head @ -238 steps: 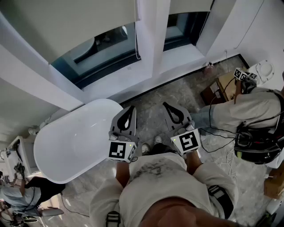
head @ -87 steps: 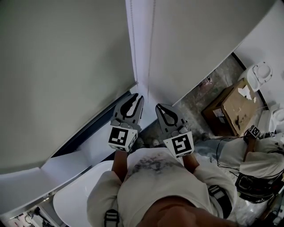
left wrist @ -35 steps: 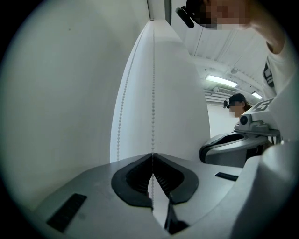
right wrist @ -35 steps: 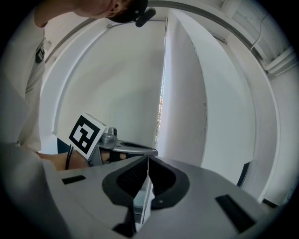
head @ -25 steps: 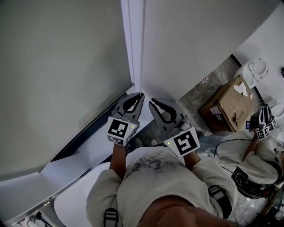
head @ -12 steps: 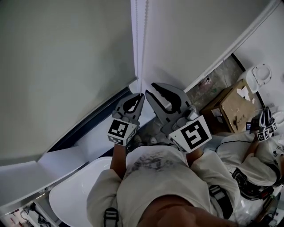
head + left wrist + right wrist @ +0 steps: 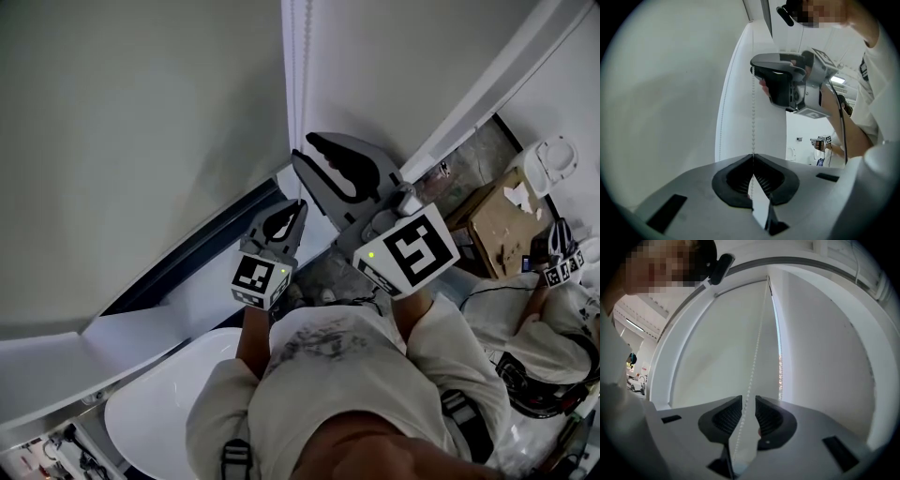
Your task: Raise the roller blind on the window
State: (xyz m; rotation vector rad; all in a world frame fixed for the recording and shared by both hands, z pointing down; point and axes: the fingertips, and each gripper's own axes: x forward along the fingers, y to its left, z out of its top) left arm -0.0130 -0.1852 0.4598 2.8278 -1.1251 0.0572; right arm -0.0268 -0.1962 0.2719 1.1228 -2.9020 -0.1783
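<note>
At the window wall, the roller blind (image 7: pixel 141 141) is hanging lowered over nearly the whole pane, leaving only a dark strip of window (image 7: pixel 192 251) showing beneath its bottom edge. The bead chain (image 7: pixel 295 84) is running down the white frame at the blind's right edge.

The left gripper (image 7: pixel 298 206) is pointing up at the chain. In the left gripper view its fingers are pressing together on the bead chain (image 7: pixel 753 117), which is entering the closed tips of the left gripper (image 7: pixel 752 157) from above.

The right gripper (image 7: pixel 301 148) is sitting higher on the same chain, just above the left one. In the right gripper view its fingers are standing apart, with the bead chain (image 7: pixel 754 357) passing through the gap of the right gripper (image 7: pixel 747 403); the dark pads are not clamping it. The left gripper view is also showing the right gripper (image 7: pixel 753 70) against the chain overhead.

Below the person, a white bathtub (image 7: pixel 159 417) is lying along the wall. To the right, a cardboard box (image 7: pixel 492 214) is resting on the floor, and a second person (image 7: pixel 534 328) is crouching near it.
</note>
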